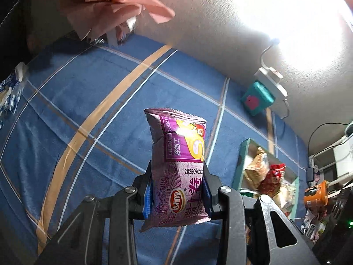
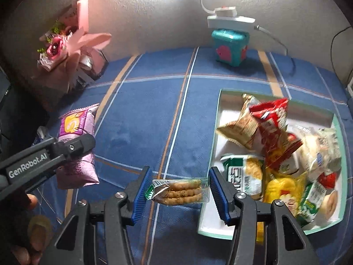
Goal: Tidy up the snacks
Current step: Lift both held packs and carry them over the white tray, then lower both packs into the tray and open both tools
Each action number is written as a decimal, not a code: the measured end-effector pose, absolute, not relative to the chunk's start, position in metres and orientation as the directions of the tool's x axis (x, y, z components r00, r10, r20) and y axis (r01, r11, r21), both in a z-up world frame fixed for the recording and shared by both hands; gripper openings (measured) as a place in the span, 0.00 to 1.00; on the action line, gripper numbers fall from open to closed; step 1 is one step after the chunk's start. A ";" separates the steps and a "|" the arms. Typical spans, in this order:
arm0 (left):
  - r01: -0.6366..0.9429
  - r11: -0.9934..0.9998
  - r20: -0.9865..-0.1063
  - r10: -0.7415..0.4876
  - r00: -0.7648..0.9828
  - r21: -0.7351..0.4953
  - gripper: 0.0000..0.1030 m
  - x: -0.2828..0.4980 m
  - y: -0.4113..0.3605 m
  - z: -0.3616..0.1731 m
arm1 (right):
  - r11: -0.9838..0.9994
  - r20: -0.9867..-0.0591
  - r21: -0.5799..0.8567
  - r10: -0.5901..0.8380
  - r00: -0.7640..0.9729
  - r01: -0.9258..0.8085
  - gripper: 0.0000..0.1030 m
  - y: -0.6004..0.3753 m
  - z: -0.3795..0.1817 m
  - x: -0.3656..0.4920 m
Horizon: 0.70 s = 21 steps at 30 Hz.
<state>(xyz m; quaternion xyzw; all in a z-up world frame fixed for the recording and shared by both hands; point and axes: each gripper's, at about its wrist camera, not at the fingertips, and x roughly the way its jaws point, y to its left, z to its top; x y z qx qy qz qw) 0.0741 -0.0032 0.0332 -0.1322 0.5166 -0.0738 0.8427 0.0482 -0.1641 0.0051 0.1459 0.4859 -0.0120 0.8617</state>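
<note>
We see a desk covered with a blue cloth (image 2: 141, 119) crossed by tan and white stripes. On it rests a shallow mint-green box (image 2: 337, 145) full of snack packets, at the right. A teal tin (image 2: 230, 47) stands by the wall at the back, and a pink bouquet (image 2: 66, 53) sits in the far left corner.

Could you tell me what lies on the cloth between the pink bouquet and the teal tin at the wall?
Nothing: in the right wrist view the blue cloth is bare between the bouquet and the teal tin.
</note>
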 end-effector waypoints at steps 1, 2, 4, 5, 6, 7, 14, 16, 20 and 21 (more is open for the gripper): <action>-0.001 0.954 -0.846 -0.267 0.461 -0.301 0.37 0.073 -0.005 0.037 | 0.955 -0.834 0.245 0.120 0.539 0.165 0.54 -0.167 0.010 0.046; 0.012 0.954 -0.842 -0.271 0.467 -0.300 0.37 0.072 -0.008 0.040 | 0.953 -0.825 0.251 0.119 0.552 0.170 0.54 -0.170 0.016 0.043; 0.042 0.953 -0.832 -0.283 0.477 -0.300 0.37 0.070 -0.017 0.046 | 0.950 -0.811 0.256 0.110 0.574 0.180 0.54 -0.179 0.025 0.038; 0.059 0.951 -0.827 -0.293 0.479 -0.303 0.37 0.068 -0.023 0.049 | 0.948 -0.806 0.255 0.100 0.583 0.190 0.54 -0.184 0.029 0.035; 0.071 0.950 -0.826 -0.300 0.478 -0.303 0.37 0.066 -0.028 0.050 | 0.946 -0.801 0.253 0.087 0.592 0.204 0.54 -0.191 0.033 0.031; 0.095 0.949 -0.825 -0.309 0.474 -0.301 0.37 0.064 -0.036 0.052 | 0.942 -0.797 0.253 0.073 0.600 0.221 0.54 -0.199 0.036 0.026; 0.279 0.914 -0.826 -0.390 0.407 -0.295 0.37 0.043 -0.103 0.051 | 0.894 -0.815 0.223 -0.048 0.578 0.389 0.54 -0.267 0.035 -0.001; 0.335 0.900 -0.835 -0.399 0.379 -0.278 0.37 0.036 -0.124 0.048 | 0.873 -0.826 0.215 -0.076 0.558 0.438 0.54 -0.286 0.031 -0.011; 0.403 0.874 -0.858 -0.410 0.310 -0.272 0.37 0.026 -0.154 0.033 | 0.827 -0.856 0.195 -0.119 0.504 0.527 0.54 -0.321 0.018 -0.028; 0.413 0.869 -0.864 -0.411 0.293 -0.273 0.37 0.025 -0.159 0.028 | 0.816 -0.862 0.190 -0.127 0.490 0.546 0.54 -0.328 0.014 -0.031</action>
